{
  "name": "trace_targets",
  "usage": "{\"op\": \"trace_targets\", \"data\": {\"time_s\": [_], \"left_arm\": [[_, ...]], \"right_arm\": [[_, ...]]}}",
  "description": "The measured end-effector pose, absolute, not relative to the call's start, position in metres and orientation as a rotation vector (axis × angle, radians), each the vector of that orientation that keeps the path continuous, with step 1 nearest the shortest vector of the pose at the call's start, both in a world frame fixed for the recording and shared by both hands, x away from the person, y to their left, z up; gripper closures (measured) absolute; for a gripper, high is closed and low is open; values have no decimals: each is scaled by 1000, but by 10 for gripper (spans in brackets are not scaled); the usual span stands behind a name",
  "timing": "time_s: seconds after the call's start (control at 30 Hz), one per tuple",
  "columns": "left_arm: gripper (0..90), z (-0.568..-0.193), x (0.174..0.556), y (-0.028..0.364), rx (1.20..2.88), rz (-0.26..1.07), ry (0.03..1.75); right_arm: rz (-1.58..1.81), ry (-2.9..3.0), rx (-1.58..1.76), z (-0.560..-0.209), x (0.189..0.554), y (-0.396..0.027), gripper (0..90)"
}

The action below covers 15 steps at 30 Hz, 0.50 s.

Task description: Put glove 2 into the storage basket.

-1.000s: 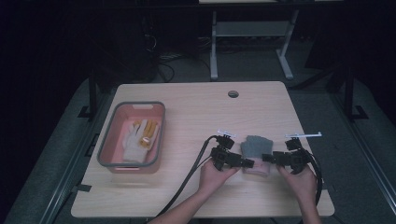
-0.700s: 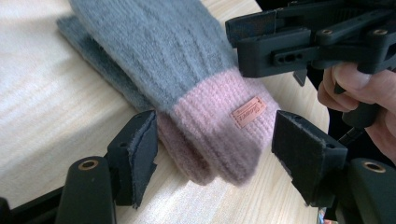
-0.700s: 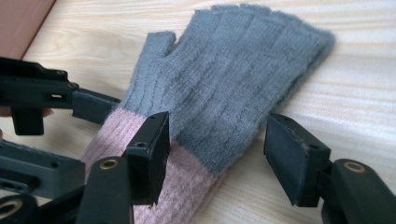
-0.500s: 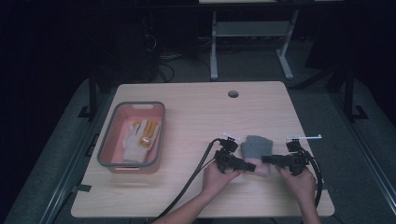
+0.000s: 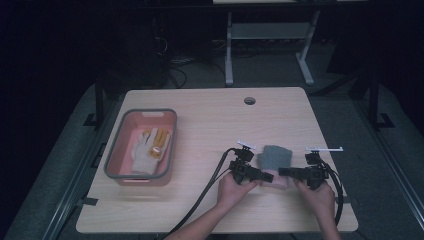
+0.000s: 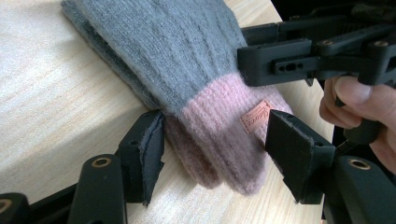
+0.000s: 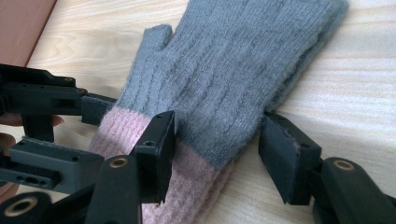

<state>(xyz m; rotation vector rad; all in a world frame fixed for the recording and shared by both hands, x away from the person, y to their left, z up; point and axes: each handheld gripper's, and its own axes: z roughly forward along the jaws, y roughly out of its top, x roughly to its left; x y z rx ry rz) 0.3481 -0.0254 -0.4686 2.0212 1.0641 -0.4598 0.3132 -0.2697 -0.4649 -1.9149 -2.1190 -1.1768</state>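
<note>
Both tongs, the left gripper (image 5: 266,176) and right gripper (image 5: 283,171), have just been closing on the pink cuff of the grey mitten (image 6: 187,60) lying between them, pads not yet clamped; soft knit could slip out or only its top layer get pinched.

Off to your left hand-held gripper's left sits a pink bin (image 5: 114,160) holding a white-and-yellow glove (image 5: 148,149), on the tabletop (image 5: 210,120).

Both grippers, left (image 5: 266,176) and right (image 5: 281,171), are matte black, with angular linked arms, brass-coloured pivot rivets and flat dark pads (image 6: 295,151) frayed at the edges. Thick black cables (image 5: 210,182) trail from each. Forearms are bare, no sleeves.
</note>
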Motion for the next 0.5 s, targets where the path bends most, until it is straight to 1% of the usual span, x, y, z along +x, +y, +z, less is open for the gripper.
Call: {"op": "trace_targets", "data": {"time_s": [0.27, 0.37, 0.5], "left_arm": [[403, -468, 353, -27, 2016, -499, 1108], [433, -469, 356, -26, 2018, -512, 1106], [483, -469, 357, -27, 2027, -506, 1108]], "right_arm": [[-1206, -2022, -1908, -469, 313, -272, 550], [-1212, -2003, -1907, -470, 312, -272, 567], [-1226, -1970, -1900, -471, 313, -272, 612]]}}
